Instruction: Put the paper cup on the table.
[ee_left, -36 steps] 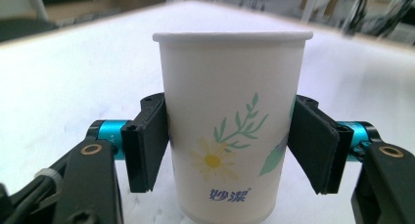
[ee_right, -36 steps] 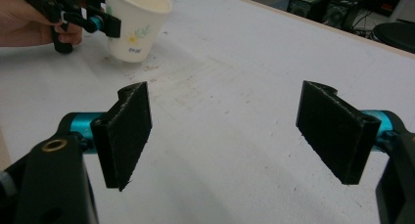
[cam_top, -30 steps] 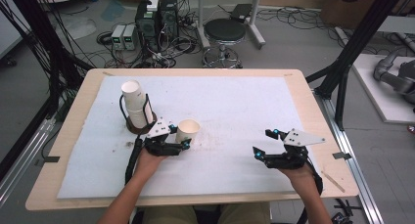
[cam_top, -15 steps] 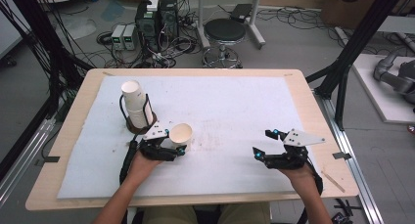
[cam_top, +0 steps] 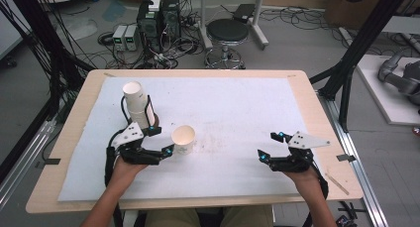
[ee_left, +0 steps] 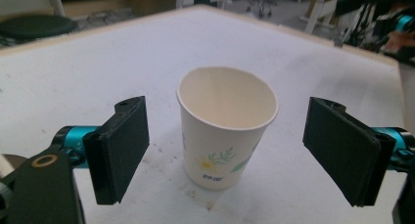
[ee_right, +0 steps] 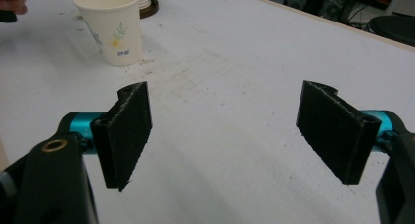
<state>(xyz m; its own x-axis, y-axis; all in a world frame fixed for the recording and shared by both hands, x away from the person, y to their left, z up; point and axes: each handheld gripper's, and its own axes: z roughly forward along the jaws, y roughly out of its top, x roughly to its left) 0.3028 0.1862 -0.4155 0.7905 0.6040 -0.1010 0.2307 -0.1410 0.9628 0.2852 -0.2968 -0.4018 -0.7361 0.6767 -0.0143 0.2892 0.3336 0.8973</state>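
Note:
A white paper cup point(cam_top: 183, 138) with a flower print stands upright on the white mat point(cam_top: 237, 108), left of centre. My left gripper point(cam_top: 163, 140) is open just to its left. In the left gripper view the cup point(ee_left: 227, 131) stands between the two black pads point(ee_left: 120, 148), with a gap on each side. A stack of the same cups point(cam_top: 137, 105) rises from a dark holder behind the left hand. My right gripper point(cam_top: 267, 146) is open over bare mat at the right. The right gripper view has its gripper point(ee_right: 225, 136) holding nothing and the cup point(ee_right: 115, 31) far off.
The mat covers a wooden table point(cam_top: 307, 88). A stool point(cam_top: 227, 31), computer boxes point(cam_top: 158, 14) and cables stand on the floor beyond the far edge. Black frame posts point(cam_top: 346, 73) rise at both sides of the table.
The cup has shifted slightly left and nearer. The left gripper has drawn back a little, and its jaws now stand apart from the cup. The right gripper has stayed still.

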